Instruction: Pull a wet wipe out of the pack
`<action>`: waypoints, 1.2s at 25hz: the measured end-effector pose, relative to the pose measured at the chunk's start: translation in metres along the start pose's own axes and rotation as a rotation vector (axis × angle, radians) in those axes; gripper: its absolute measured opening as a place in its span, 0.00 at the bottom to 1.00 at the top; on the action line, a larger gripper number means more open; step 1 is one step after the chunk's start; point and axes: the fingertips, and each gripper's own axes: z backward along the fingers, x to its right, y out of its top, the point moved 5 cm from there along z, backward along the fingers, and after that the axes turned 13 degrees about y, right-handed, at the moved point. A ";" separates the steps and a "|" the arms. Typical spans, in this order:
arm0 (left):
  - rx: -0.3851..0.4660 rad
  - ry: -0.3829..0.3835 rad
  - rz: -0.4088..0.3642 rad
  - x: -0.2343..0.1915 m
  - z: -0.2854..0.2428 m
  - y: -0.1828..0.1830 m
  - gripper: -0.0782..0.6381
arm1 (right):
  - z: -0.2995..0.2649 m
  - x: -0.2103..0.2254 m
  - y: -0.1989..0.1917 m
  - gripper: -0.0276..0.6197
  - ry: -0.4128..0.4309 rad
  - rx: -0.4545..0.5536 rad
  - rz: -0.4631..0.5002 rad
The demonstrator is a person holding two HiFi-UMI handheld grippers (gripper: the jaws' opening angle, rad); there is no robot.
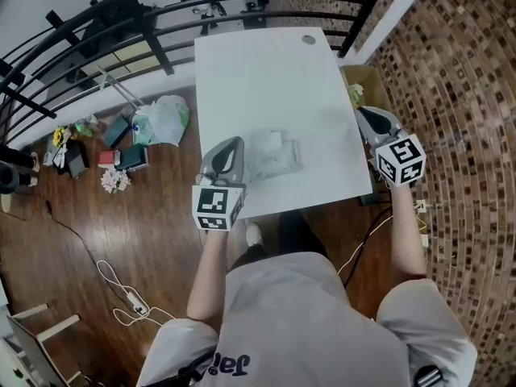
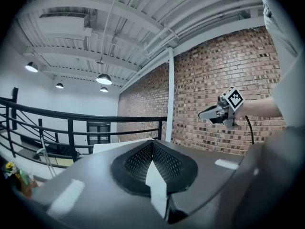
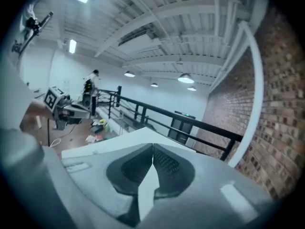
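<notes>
The wet wipe pack (image 1: 276, 155), pale and translucent, lies flat on the white table (image 1: 266, 71) near its front edge. My left gripper (image 1: 233, 143) hovers just left of the pack with its jaws shut and nothing between them; in the left gripper view (image 2: 152, 142) its tips meet over the table's far edge. My right gripper (image 1: 364, 113) is off the table's right edge, well apart from the pack, also shut and empty (image 3: 152, 145). Each gripper view shows the other gripper out to the side: the right gripper (image 2: 214, 112) and the left gripper (image 3: 66, 109). Neither gripper view shows the pack.
A black railing (image 1: 121, 22) curves behind and left of the table. Bags and small clutter (image 1: 157, 121) lie on the wooden floor to the left, and a white cable (image 1: 121, 293) trails near my feet. A cardboard box (image 1: 360, 83) stands by the brick wall at right.
</notes>
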 end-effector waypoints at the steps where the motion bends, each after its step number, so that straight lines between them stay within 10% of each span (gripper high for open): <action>1: -0.006 0.001 -0.002 -0.001 -0.003 -0.002 0.13 | -0.011 0.005 0.007 0.05 0.077 -0.040 0.055; 6: -0.030 -0.014 -0.012 -0.003 -0.016 -0.013 0.13 | -0.077 -0.010 0.019 0.29 0.554 -0.225 0.240; 14: -0.068 0.019 0.002 -0.009 -0.020 -0.029 0.13 | -0.155 -0.091 -0.023 0.28 1.133 -0.588 0.323; 30: -0.154 0.043 0.065 0.004 -0.011 -0.059 0.13 | -0.219 -0.179 -0.112 0.11 1.364 -0.763 0.141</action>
